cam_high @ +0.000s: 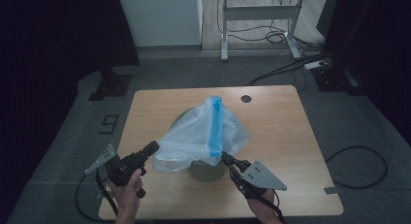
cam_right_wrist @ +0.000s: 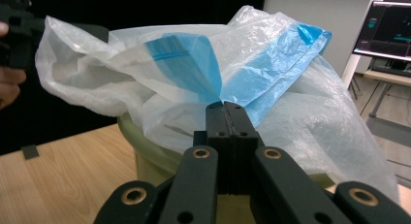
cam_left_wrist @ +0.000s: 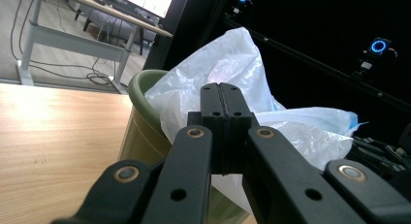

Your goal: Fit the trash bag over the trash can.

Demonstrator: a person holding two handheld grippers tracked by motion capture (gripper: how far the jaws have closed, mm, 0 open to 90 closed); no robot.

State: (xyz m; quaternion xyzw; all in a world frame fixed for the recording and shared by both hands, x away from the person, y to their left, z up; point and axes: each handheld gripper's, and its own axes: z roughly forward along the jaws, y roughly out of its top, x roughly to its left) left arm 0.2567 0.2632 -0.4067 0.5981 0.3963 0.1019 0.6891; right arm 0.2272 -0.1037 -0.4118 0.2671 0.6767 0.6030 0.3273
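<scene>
From the high view I saw the plastic bag [cam_high: 203, 134] draped over the green bin [cam_high: 206, 169] near the front of the wooden table [cam_high: 276, 122]. My left gripper [cam_high: 154, 146] was clamped on the bag's left edge, my right gripper [cam_high: 224, 157] pinching its blue strip [cam_high: 215, 127]. The right gripper view showed that pinch up close, jaws [cam_right_wrist: 226, 105] pressed together on blue film; the left gripper view showed the bin's rim [cam_left_wrist: 140, 88]. Grey floor, cables and a desk frame lay beyond.

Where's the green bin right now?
In the high view the green bin stands on the wooden table near its front edge, between the left gripper and right gripper, under the plastic bag.
</scene>
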